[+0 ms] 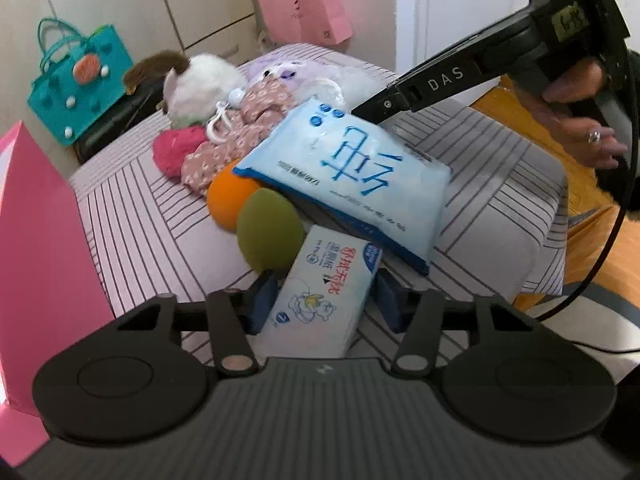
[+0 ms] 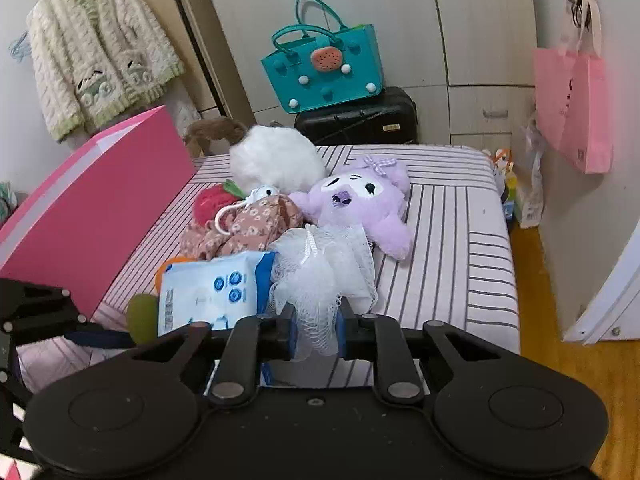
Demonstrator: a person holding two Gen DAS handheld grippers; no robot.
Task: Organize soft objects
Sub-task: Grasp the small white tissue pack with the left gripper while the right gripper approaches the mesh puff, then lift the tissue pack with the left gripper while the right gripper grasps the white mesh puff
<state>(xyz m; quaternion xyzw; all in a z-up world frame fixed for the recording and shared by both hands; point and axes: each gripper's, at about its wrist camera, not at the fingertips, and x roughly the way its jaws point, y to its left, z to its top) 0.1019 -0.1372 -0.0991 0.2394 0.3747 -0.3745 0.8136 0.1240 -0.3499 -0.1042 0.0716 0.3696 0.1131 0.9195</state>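
A small white wipes pack (image 1: 320, 292) lies on the striped bed (image 1: 152, 216) between the blue pads of my left gripper (image 1: 326, 300), which grip its sides. My right gripper (image 2: 316, 332) is shut on a white mesh bath pouf (image 2: 324, 272), its netting squeezed between the pads. In the left wrist view the right gripper (image 1: 362, 110) reaches in behind a large blue wipes pack (image 1: 348, 176). That pack leans on a green sponge egg (image 1: 268, 236) and an orange ball (image 1: 228, 196).
Piled behind are a floral pouch (image 2: 248, 228), a red plush (image 2: 212, 202), a white plush (image 2: 276, 156) and a purple plush (image 2: 360, 204). A pink box (image 2: 100, 208) stands at the bed's left. A teal bag (image 2: 324, 68) sits on a black suitcase (image 2: 360, 120).
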